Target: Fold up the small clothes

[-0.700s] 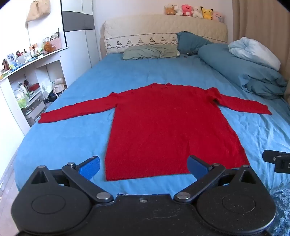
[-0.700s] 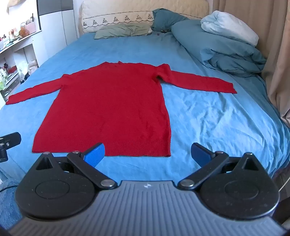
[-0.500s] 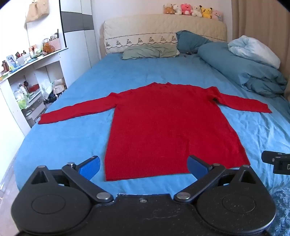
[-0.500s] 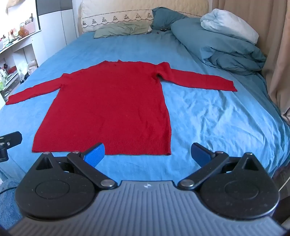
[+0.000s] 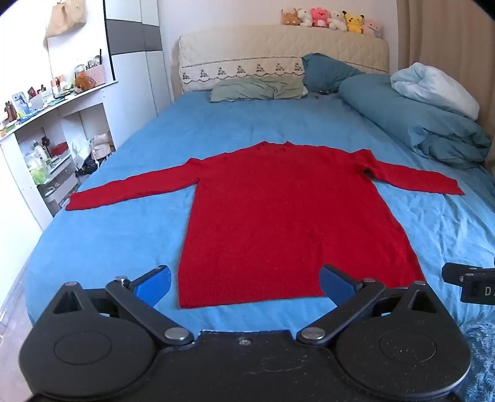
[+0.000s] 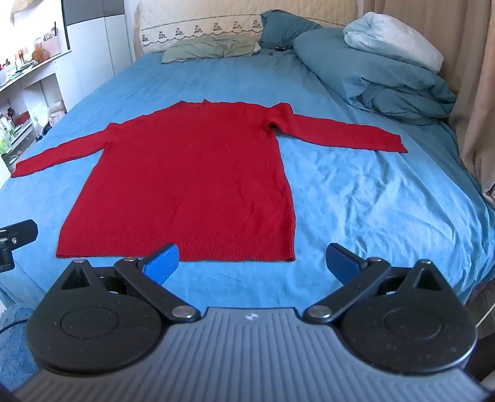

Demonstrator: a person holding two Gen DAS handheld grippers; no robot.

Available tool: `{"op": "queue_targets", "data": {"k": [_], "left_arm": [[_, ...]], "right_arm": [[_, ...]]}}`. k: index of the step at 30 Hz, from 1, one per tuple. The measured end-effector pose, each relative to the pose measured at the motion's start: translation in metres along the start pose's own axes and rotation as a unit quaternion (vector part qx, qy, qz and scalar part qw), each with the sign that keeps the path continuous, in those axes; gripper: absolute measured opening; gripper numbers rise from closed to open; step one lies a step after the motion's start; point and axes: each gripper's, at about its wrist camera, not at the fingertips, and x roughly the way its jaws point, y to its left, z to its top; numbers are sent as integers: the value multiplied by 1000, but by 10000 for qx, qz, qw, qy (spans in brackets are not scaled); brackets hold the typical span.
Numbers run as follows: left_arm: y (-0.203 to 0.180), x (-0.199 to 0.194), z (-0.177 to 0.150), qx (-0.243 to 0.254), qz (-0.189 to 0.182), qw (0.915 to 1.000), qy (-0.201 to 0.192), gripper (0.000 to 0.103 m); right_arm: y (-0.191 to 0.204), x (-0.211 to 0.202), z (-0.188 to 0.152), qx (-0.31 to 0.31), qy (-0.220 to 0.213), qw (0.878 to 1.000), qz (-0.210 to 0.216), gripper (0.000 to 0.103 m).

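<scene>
Red knit sweater [image 5: 287, 216], spread flat and face down or up (not clear which) across the middle of a blue bed sheet [image 5: 123, 241], sleeves stretched straight out to either side, hem toward the foot of the bed. Left gripper [image 5: 244, 286] poised just short of the hem's left corner, tongs spread wide and holding nothing; right gripper [image 6: 252, 263] likewise spread and empty, hovering near the hem's right corner. No fold yet made, judging by the flat outline. Best begun, probably, with the sleeves: each cuff pinched cleanly at its edge, lifted only a little, and carried across the body so the knit lies smooth rather than bunched; loose weave likely to stretch or drag the sheet if pulled low. Both sides worked evenly to keep the body square. Counted: one sweater, two sleeves, two grippers, four blue fingertips [image 6: 162, 261]. Further back: one green pillow [image 5: 256, 89], one dark teal pillow [image 5: 328, 69], one heaped duvet [image 5: 417, 120], six small plush toys [image 5: 331, 20] along the headboard, with cluttered shelves [image 5: 46, 123] to the left.
</scene>
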Motion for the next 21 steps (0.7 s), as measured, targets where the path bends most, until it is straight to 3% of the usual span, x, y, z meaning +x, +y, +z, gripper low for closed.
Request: {"op": "queue_targets", "data": {"k": [21], "left_arm": [[2,0,0,-1,-31,10000,-2,103]], "right_arm": [[5,-3,1,-13,18,10000,53,103]]}}
